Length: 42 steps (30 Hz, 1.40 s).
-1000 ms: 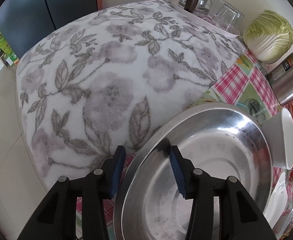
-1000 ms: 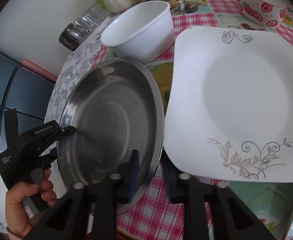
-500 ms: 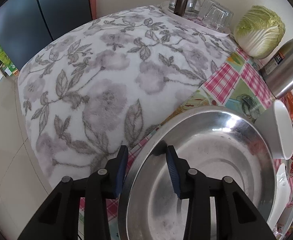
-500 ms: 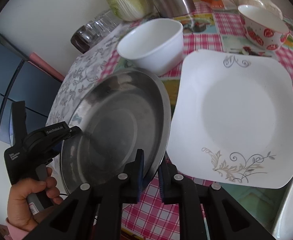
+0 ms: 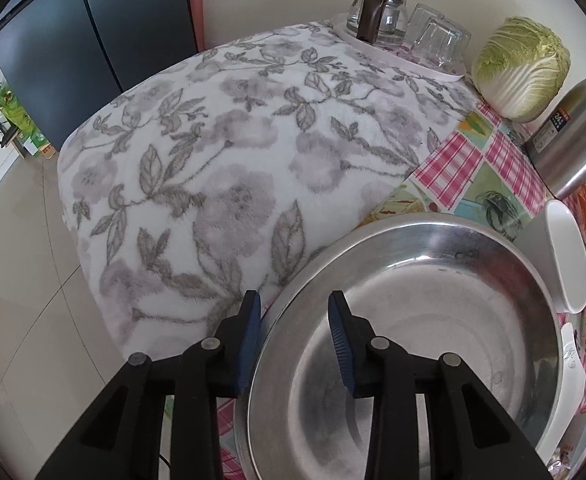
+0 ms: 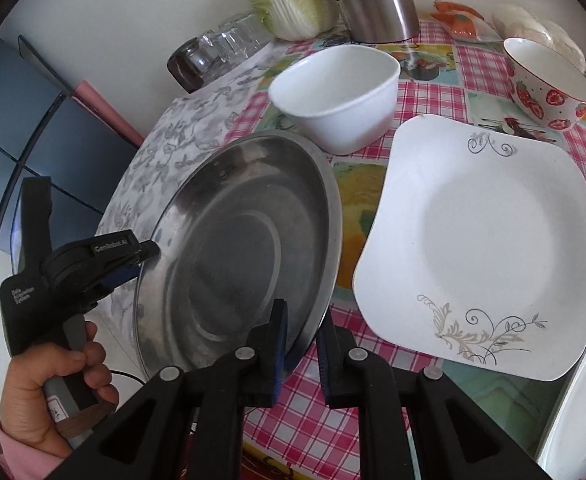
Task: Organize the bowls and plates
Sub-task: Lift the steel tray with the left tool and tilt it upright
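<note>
The round stainless-steel plate point(image 6: 237, 264) sits tilted at the lower left of the right wrist view, lifted off the checked pink desk point(image 6: 489, 68) on one side; the right gripper point(image 6: 303, 344) straddles its near rim with its jaws close about the edge, seemingly grasping the plate; the left gripper point(image 5: 295, 340) spans the opposite rim in the lower centre of its own view, its jaws apart and not pinching. To the right lies the square white plate with grey scrollwork point(image 6: 481, 248), flat on the desk; behind stand a white bowl point(image 6: 341, 92) and a strawberry-patterned bowl point(image 6: 549, 84). The step looks like stacking the plates; next, probably, carry the steel plate over and lower it level.
</note>
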Motion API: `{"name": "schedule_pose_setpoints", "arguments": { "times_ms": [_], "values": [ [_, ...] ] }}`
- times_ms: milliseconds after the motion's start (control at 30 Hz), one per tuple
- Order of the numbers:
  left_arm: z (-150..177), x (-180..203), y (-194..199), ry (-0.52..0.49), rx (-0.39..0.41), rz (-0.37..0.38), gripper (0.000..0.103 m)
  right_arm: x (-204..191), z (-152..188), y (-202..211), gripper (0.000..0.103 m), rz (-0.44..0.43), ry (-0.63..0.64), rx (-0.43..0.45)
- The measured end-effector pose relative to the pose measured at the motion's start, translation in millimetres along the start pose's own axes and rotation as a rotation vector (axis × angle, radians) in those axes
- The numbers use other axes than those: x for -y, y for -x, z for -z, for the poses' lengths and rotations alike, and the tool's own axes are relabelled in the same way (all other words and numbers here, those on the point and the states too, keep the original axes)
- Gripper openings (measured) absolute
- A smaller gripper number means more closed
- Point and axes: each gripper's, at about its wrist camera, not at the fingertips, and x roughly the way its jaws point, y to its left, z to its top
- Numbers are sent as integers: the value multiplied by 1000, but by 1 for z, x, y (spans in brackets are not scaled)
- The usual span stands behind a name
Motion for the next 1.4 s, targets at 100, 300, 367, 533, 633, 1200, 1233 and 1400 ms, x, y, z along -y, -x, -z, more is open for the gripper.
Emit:
{"name": "schedule_pose_setpoints", "arguments": {
  "times_ms": [100,300,367,533,633,1200,1233,1400],
  "values": [
    [0,-2,-3,7,-13,4,36,7,0,-4,14,-16,-31,-16],
    [4,-17,-20,67,-72,51,40,9,-1,-13,14,-1,-50,-34],
    [4,-18,-19,68,-66,56,38,10,-1,-18,14,8,-52,-43],
    [4,-17,-15,59,-50,69,35,12,0,-27,14,35,-53,-63],
    [4,-21,-12,75,-44,87,34,3,-1,-20,16,69,-1,-28],
    [8,-34,13,133,6,169,30,-19,-1,17,19,81,106,100],
    [7,-34,14,135,12,173,30,-19,0,18,19,80,109,104],
    [6,-31,27,143,47,197,30,-23,1,30,19,74,129,136]
  ]
}}
